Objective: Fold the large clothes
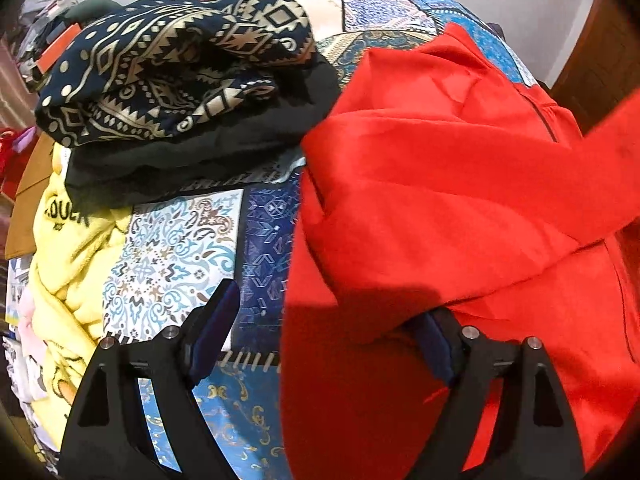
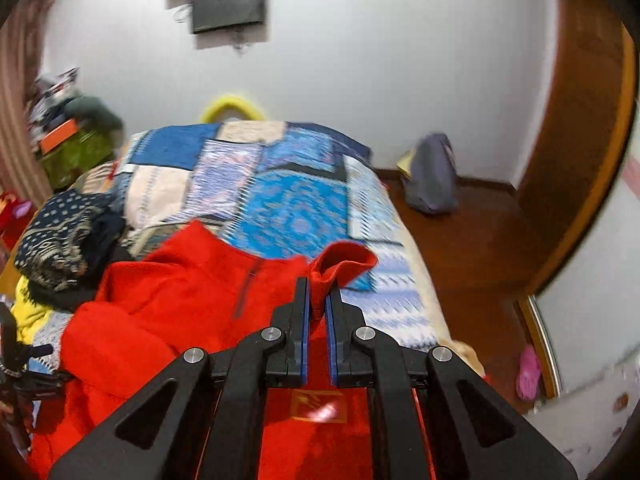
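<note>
A blue patchwork bedspread [image 2: 296, 208] covered the bed, and the red garment [image 1: 440, 208] lay crumpled across its near side. The right gripper [image 2: 318, 308] was clamped on a raised red fold; the left gripper [image 1: 320, 320] gaped wide, its right finger under the fabric's edge, gripping nothing.

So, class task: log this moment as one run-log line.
stage: folding red jacket on bed | right gripper: shut on jacket's cuff | left gripper: open at jacket's edge | other clothes: piled beside
</note>
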Tool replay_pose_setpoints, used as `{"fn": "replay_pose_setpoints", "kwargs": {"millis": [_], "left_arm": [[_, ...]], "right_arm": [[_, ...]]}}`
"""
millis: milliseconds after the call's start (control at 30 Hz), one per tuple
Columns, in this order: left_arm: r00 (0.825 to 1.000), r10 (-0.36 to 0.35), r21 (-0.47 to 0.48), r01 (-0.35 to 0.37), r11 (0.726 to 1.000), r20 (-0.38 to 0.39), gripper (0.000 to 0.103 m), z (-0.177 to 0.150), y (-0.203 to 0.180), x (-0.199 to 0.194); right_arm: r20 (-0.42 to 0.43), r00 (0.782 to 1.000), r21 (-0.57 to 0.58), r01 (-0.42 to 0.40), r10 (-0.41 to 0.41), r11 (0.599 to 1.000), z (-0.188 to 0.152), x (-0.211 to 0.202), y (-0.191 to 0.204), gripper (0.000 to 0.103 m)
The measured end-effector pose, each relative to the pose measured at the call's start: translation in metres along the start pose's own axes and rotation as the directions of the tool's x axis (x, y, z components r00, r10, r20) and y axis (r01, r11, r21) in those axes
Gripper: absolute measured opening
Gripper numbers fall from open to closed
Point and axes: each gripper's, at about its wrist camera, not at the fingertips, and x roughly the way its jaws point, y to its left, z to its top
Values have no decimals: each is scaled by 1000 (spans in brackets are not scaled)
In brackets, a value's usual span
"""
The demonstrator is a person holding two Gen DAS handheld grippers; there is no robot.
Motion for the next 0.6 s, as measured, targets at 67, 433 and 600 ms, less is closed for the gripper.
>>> {"fn": "replay_pose_setpoints", "kwargs": {"millis": [67, 433, 600], "left_arm": [[1000, 21, 7, -21, 1000, 18, 82, -2, 2, -1], [992, 74, -65, -67, 996, 104, 84, -2, 26, -21], [991, 82, -93, -72, 993, 108, 84, 2, 34, -22]], "right_arm": [[-28, 1000, 27, 9, -8, 1000, -14, 4, -10, 6], [-214, 977, 116, 27, -2, 993, -86, 35, -53, 6], [-275, 961, 147, 22, 20, 989, -109, 41, -64, 6]]}}
